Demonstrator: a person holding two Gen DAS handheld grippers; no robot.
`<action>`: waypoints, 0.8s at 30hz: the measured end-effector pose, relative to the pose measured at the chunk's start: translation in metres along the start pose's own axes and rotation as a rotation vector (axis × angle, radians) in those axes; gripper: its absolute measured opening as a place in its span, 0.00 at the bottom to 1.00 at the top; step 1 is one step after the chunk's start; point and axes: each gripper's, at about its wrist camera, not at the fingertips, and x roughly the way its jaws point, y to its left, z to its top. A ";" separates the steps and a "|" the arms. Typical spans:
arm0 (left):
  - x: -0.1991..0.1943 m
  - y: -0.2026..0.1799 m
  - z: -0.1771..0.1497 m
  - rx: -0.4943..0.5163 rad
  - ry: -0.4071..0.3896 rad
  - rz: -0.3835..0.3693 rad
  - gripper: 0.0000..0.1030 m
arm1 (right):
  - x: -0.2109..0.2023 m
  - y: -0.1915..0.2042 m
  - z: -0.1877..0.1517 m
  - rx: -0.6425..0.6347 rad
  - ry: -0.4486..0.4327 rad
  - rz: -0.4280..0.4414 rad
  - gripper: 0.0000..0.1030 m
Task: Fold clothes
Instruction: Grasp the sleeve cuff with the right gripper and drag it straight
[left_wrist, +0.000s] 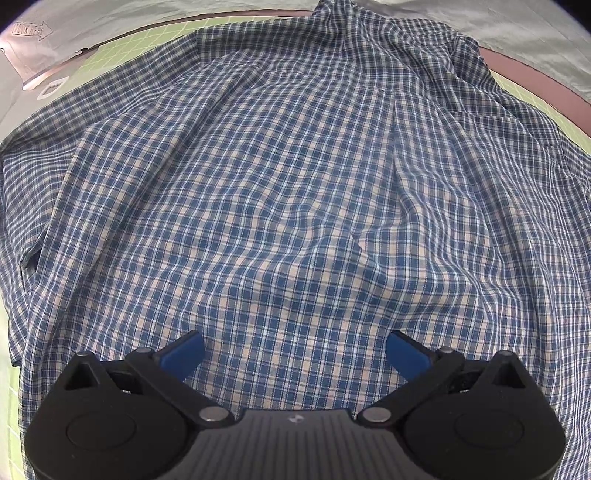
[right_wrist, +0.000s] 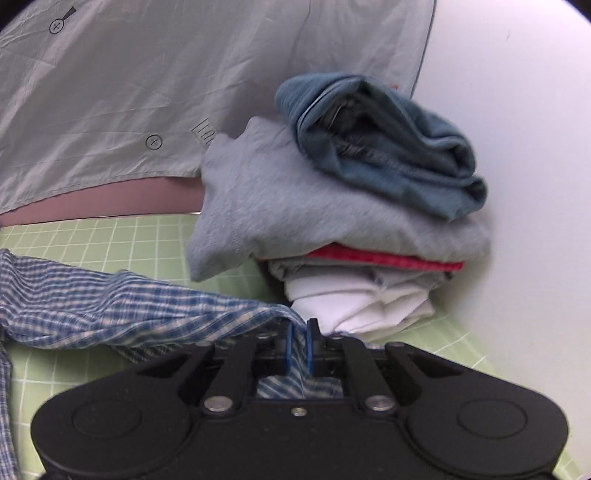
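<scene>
Two grippers: left gripper (left_wrist: 294, 350) spread over plaid shirt (left_wrist: 295, 184); right gripper (right_wrist: 299, 345) pinching its edge, clothes stack (right_wrist: 354, 229) at one o'clock.

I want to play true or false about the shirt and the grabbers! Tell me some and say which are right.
1. The left gripper is open above the shirt. True.
2. The right gripper is empty. False: it pinches the shirt.
3. A pile of clothes sits on the mat. True.
4. The pile's top piece is red. False: blue tops it; red lies lower.
5. The shirt is plain white. False: blue checks.
</scene>
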 end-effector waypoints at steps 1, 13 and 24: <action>0.000 0.000 0.000 0.000 0.000 0.000 1.00 | -0.002 0.004 -0.005 -0.033 -0.002 -0.023 0.08; 0.004 0.000 0.006 0.004 0.002 -0.002 1.00 | -0.004 -0.016 -0.051 0.347 0.212 0.122 0.27; 0.004 0.000 0.003 -0.002 -0.010 0.000 1.00 | 0.061 -0.057 -0.009 0.784 0.208 0.192 0.39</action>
